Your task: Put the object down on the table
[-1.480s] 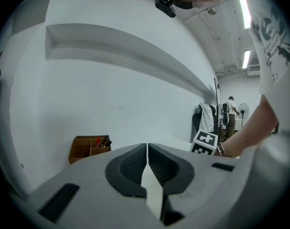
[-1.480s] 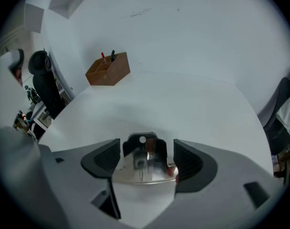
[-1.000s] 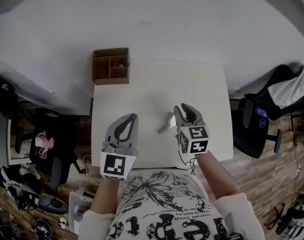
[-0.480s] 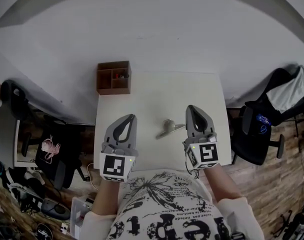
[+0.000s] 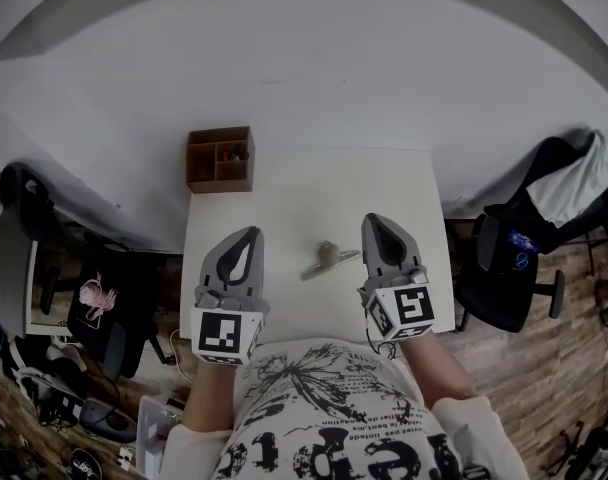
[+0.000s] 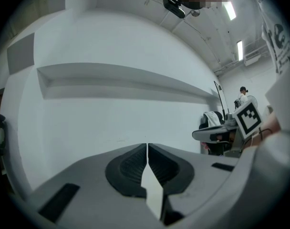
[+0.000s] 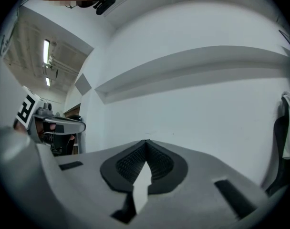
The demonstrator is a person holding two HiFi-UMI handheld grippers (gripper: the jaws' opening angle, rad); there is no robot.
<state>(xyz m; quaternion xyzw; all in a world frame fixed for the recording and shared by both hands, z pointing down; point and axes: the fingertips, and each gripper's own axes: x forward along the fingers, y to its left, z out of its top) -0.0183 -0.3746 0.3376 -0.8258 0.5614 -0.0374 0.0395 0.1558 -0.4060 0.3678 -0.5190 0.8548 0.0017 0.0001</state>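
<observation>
As the white bench (image 5: pixel 314 183) fills the scene, a compartmented wooden box (image 5: pixel 219 160) sits at its far left corner. The left tool (image 5: pixel 247 236) and right tool (image 5: pixel 376 223), both clenched on nothing, flank the small metal object (image 5: pixel 324 259) lying on the bench between them.

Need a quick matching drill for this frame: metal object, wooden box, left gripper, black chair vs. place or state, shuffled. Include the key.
Column one:
1. metal object
2. wooden box
3. left gripper
4. black chair

Column two:
A. at the far left corner of the table
B. jaws shut, nothing between them
C. lying on the table, nothing gripping it
D. on the floor, right of the table

Pairs: 1-C, 2-A, 3-B, 4-D
</observation>
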